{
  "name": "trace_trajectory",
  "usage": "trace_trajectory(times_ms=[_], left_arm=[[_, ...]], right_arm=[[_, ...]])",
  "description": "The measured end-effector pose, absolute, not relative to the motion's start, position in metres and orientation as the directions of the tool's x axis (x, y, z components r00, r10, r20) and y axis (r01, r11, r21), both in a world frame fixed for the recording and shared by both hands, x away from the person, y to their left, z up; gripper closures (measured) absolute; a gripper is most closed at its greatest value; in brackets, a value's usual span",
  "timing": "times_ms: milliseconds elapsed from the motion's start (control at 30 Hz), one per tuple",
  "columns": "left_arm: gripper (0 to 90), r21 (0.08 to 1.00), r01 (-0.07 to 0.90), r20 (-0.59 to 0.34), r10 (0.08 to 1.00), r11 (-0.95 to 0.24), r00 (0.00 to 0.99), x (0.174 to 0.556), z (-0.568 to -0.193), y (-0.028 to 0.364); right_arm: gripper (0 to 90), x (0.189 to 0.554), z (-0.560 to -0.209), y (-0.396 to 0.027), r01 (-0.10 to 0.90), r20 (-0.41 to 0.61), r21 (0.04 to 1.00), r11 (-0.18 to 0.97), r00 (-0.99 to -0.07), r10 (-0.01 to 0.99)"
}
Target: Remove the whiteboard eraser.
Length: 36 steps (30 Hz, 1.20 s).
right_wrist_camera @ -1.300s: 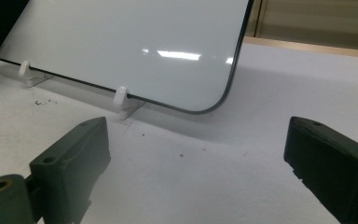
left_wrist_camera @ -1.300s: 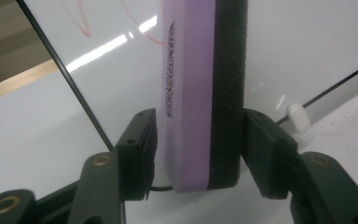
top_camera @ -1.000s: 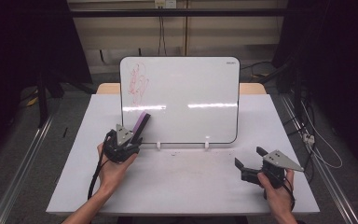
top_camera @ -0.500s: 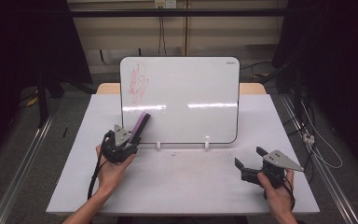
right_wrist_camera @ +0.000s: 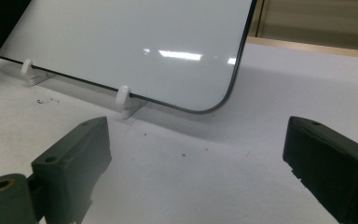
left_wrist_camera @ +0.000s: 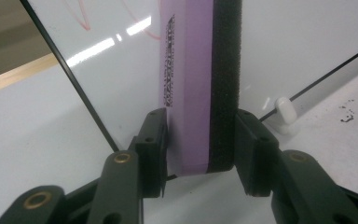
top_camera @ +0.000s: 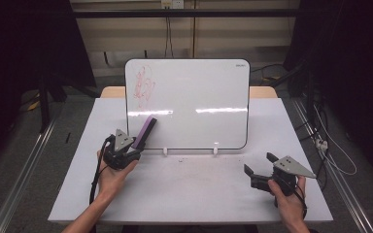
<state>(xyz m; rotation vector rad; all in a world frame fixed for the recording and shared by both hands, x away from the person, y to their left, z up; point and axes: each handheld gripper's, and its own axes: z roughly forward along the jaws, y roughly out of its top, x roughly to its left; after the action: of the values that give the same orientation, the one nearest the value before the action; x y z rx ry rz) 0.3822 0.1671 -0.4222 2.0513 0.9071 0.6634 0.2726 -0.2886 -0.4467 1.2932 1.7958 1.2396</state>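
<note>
My left claw (top_camera: 132, 148): clamped on purple foam-backed eraser (top_camera: 144, 131), long axis aimed up-forward; pink scribble (top_camera: 144, 85) on upright whiteboard (top_camera: 194, 97) directly above. My right claw (top_camera: 259, 170): wide open, empty.

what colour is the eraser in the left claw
Purple with a black felt side; the eraser shows best in the left gripper view.

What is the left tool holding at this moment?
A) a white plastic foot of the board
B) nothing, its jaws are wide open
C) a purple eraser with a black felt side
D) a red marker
C: in the left gripper view the two jaws of the left tool press on both sides of the purple eraser, whose black felt side faces one jaw, in front of the whiteboard.
</note>
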Motion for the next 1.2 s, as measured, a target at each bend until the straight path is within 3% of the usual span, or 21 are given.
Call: trace_trajectory(times_ms=[133,567,733,1200], left_arm=[[62.5,0.81,0.342,0.208,0.779,-0.476,0.591,0.377,-0.421,0.164],[65.9,0.838,0.293,0.233,0.788,-0.46,0.57,0.368,-0.413,0.164],[66.0,0.824,0.258,0.279,0.759,-0.504,0.589,0.36,-0.412,0.157],[66.0,0.827,0.183,0.302,0.695,-0.531,0.653,0.346,-0.411,0.135]], right_arm=[[7.0,0.272,-0.447,-0.289,0.38,0.052,0.921,0.091,-0.35,0.935],[7.0,0.272,-0.447,-0.287,0.382,0.059,0.92,0.089,-0.358,0.932],[7.8,0.273,-0.447,-0.285,0.395,0.08,0.915,0.083,-0.377,0.923],[12.2,0.279,-0.446,-0.269,0.422,0.105,0.899,0.112,-0.459,0.882]])
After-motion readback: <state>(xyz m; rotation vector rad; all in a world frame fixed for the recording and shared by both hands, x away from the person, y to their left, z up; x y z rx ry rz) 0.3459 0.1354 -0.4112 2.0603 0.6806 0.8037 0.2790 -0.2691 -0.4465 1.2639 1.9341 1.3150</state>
